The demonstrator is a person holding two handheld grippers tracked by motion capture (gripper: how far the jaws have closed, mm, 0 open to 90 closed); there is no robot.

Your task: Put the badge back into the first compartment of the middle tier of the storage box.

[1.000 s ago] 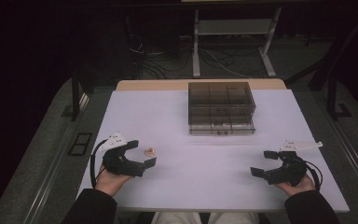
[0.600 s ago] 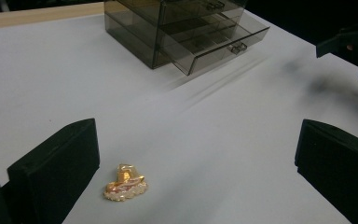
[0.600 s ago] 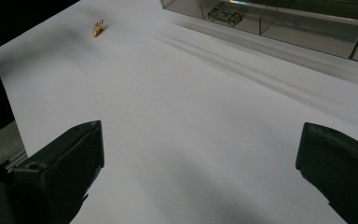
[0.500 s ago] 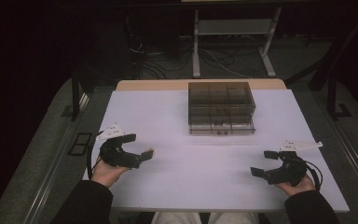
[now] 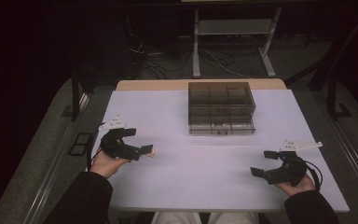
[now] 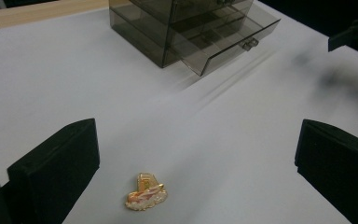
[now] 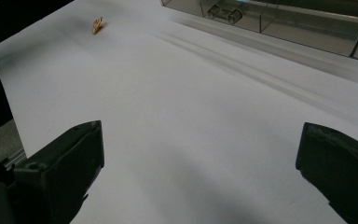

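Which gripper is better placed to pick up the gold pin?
Left. The left gripper is open, with the gold pin lying between its jaws; the right gripper sits across the table.

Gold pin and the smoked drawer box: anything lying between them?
Nothing. In the left gripper view, only bare white table lies between the gold pin and the drawer box.

Your high view looked forward and down from above your side, taking in the whole white table (image 5: pixel 214 186). Your left gripper view sat low and close over the tabletop, facing the smoked drawer box (image 6: pixel 191 32). Your right gripper view skimmed the table toward what seemed the same box's front (image 7: pixel 279 18), cropped at the edge.
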